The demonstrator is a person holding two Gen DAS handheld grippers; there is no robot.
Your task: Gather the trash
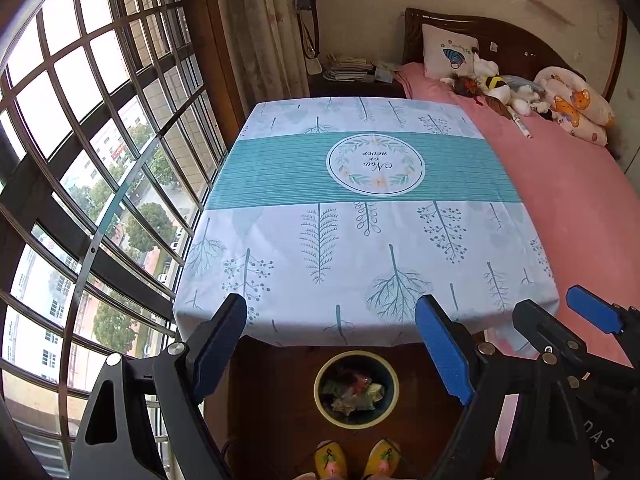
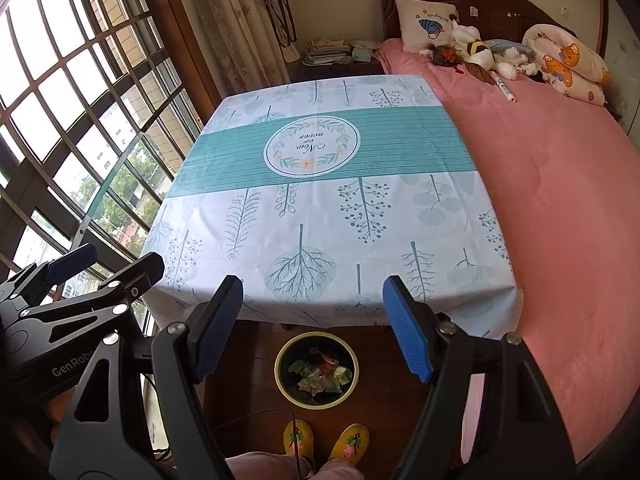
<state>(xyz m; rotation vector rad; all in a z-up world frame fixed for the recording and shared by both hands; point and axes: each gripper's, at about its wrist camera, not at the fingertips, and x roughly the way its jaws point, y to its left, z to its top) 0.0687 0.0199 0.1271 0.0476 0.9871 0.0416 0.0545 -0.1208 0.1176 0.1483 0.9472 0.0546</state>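
1. I hold my left tool (image 1: 330,348) and my right tool (image 2: 312,328) side by side above the near edge of the bench with the pale leaf-print and teal-striped cloth (image 1: 360,208); both have their blue-padded fingers spread apart and grip nothing.
2. The crumpled paper and wrapper trash (image 2: 318,374) lies inside the round dark bin with the pale yellow rim (image 2: 280,384), which stands on the wooden floor just in front of my yellow slippers (image 2: 298,438).
3. No trash shows on the cloth, so I judge the collecting done or very nearly so.
4. The fisheye bends the edges. The floor under the bench is hidden, and the far toys on the pink bed (image 2: 560,184) are too small to sort from litter.
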